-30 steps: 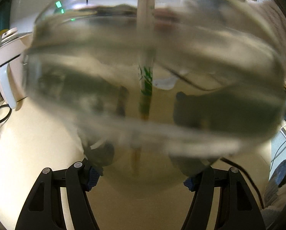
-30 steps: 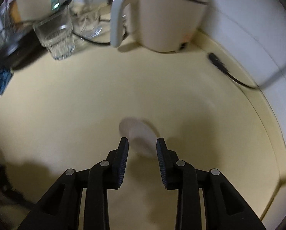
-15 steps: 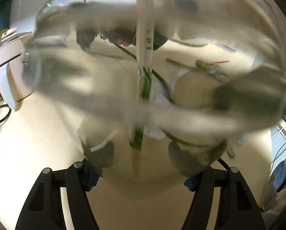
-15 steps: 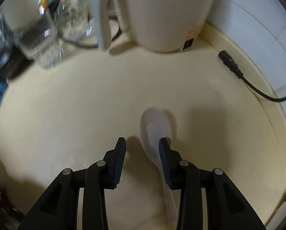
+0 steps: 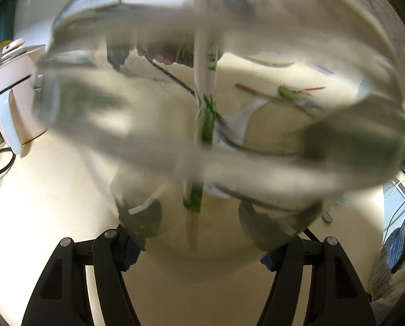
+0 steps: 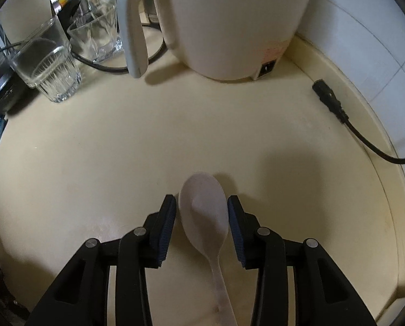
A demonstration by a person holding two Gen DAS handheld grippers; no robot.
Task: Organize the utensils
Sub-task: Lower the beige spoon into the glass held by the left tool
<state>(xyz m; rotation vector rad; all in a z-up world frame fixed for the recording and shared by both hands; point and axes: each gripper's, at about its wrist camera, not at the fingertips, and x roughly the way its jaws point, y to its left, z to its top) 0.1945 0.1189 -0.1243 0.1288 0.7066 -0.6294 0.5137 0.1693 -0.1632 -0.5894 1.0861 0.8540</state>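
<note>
In the left wrist view my left gripper [image 5: 199, 250] is shut on a clear drinking glass [image 5: 99, 114] that fills most of the frame. A pair of chopsticks in a white and green paper sleeve [image 5: 206, 108] stands inside it. Through the glass I see another wooden chopstick [image 5: 259, 92] lying on the counter. In the right wrist view my right gripper [image 6: 201, 221] is open, with its fingers either side of the bowl of a white plastic spoon [image 6: 203, 212] lying on the cream counter, handle towards the camera.
A white electric kettle [image 6: 229, 21] stands at the back, also at the left of the left wrist view [image 5: 9, 87]. Clear glasses [image 6: 46, 65] and black cables stand back left. A black power plug [image 6: 330, 97] lies right, by the tiled wall.
My right gripper has moved forward and opened wider, so the white spoon now lies between its fingers. The left gripper keeps holding the glass, which tilted slightly.
</note>
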